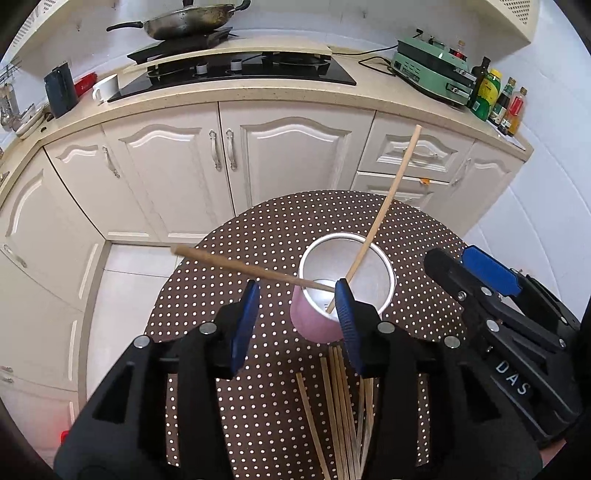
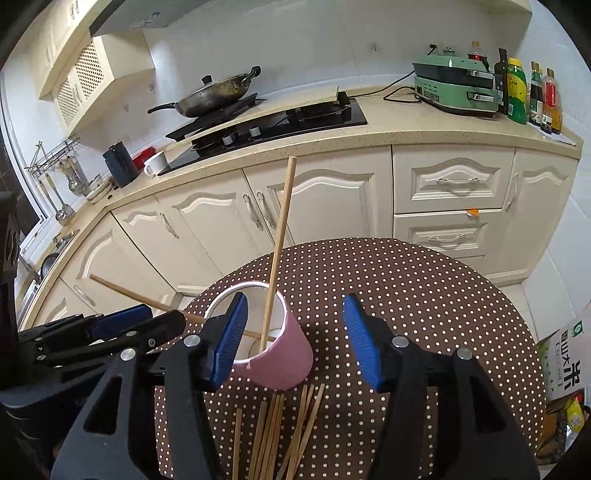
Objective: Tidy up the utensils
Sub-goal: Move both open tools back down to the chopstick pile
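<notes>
A pink cup (image 1: 314, 325) (image 2: 284, 358) with a white inside stands on the round polka-dot table (image 1: 258, 243) (image 2: 424, 295). Two wooden chopsticks stand in it: one (image 1: 384, 210) (image 2: 279, 243) leans up and away, the other (image 1: 240, 264) (image 2: 125, 290) leans out to the left. Several loose chopsticks (image 1: 340, 410) (image 2: 280, 432) lie on the table in front of the cup. My left gripper (image 1: 295, 299) is open and empty, just above the cup's near rim. My right gripper (image 2: 293, 314) is open and empty, straddling the cup's right side. The right gripper also shows in the left wrist view (image 1: 491, 291).
White kitchen cabinets (image 1: 229, 155) and a counter with a black hob (image 1: 236, 74), a pan (image 1: 184, 22), a white mug (image 1: 105, 86), a green appliance (image 1: 432, 70) and bottles (image 1: 495, 96) stand behind the table. A bag (image 2: 565, 365) sits on the floor at right.
</notes>
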`<state>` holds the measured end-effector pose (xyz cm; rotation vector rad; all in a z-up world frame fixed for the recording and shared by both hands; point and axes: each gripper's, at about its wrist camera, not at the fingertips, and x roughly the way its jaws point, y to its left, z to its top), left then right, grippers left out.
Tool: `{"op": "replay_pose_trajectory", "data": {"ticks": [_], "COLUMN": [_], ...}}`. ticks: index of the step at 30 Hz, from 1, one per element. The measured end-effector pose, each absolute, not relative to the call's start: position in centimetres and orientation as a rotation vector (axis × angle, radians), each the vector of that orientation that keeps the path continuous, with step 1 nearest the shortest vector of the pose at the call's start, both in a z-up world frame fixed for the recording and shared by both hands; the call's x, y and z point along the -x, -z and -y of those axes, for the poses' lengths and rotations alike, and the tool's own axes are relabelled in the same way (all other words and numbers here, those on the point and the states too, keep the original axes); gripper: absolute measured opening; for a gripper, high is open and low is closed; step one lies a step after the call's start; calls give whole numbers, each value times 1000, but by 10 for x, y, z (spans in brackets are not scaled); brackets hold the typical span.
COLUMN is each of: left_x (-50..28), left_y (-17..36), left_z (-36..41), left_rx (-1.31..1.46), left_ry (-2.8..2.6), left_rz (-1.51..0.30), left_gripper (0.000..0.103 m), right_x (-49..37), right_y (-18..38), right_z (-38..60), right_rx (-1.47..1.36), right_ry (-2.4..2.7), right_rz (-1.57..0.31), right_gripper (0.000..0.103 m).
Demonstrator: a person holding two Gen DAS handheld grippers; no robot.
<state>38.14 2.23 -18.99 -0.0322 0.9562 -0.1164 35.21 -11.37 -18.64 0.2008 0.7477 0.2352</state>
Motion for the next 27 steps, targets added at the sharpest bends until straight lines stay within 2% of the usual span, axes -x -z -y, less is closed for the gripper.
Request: {"op": "replay_pose_trajectory", "data": {"ticks": [13,27], "left_x": [-340,-256], "left_y": [175,173], "left_z": [-27,-39], "left_rx": [34,19], "left_ry": [97,75], "left_rz": [-942,-973], "left_gripper": [45,46], "right_x": [-312,-231], "right_y": [172,167], "right_z": [108,102], "right_rx": [-196,-156], "right_ry": [-247,-237], "right_rz": [-758,-794], "right_gripper": [60,65]}}
